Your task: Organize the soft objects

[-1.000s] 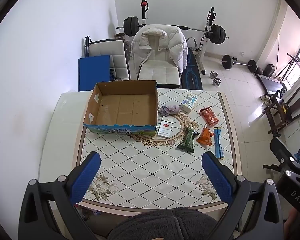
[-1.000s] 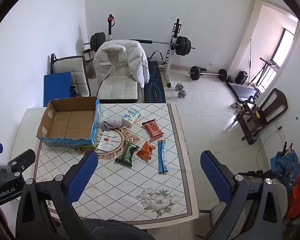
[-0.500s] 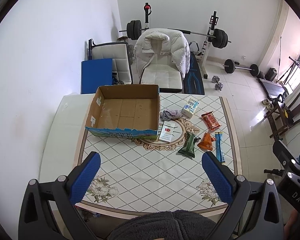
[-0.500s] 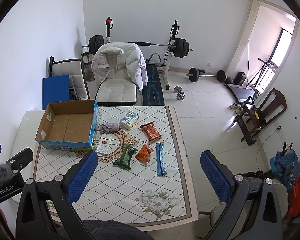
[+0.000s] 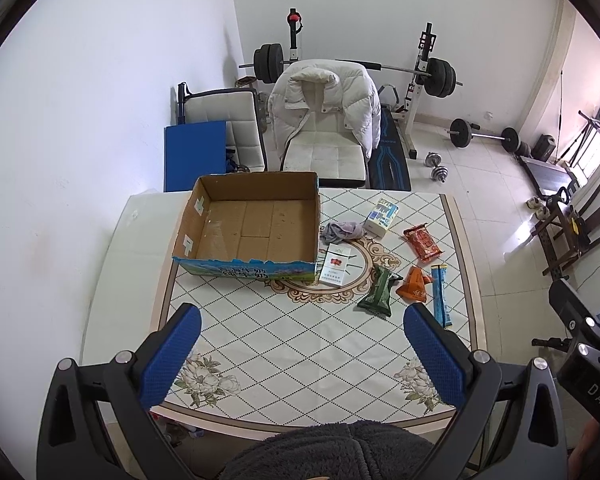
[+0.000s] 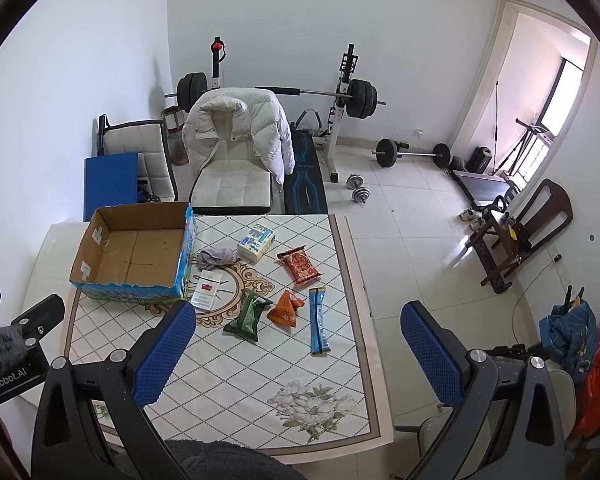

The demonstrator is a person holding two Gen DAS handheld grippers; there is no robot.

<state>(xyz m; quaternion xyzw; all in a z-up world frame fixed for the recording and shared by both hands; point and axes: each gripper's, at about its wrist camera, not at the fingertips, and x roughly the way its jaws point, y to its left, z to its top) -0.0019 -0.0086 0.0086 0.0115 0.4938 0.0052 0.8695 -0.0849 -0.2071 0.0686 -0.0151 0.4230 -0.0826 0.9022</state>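
Observation:
An open, empty cardboard box (image 5: 252,224) (image 6: 136,256) stands at the table's far left. To its right lie a crumpled purple cloth (image 5: 342,231) (image 6: 219,257), a white tissue pack (image 5: 381,212) (image 6: 256,243), a red-and-white flat pack (image 5: 334,266) (image 6: 207,287), a green packet (image 5: 378,293) (image 6: 246,317), an orange packet (image 5: 414,285) (image 6: 286,309), a red snack bag (image 5: 423,242) (image 6: 300,266) and a blue stick pack (image 5: 440,296) (image 6: 318,322). My left gripper (image 5: 302,350) and right gripper (image 6: 298,350) are open and empty, high above the table's near side.
The tiled-pattern table (image 5: 300,344) has a white chair with a puffy jacket (image 5: 324,120) behind it. A weight bench and barbells (image 6: 352,96) stand on the floor beyond. A wooden chair (image 6: 540,220) is at the right.
Both grippers have risen and drawn back a little, so the table and objects sit lower in view. Nothing on the table has moved.

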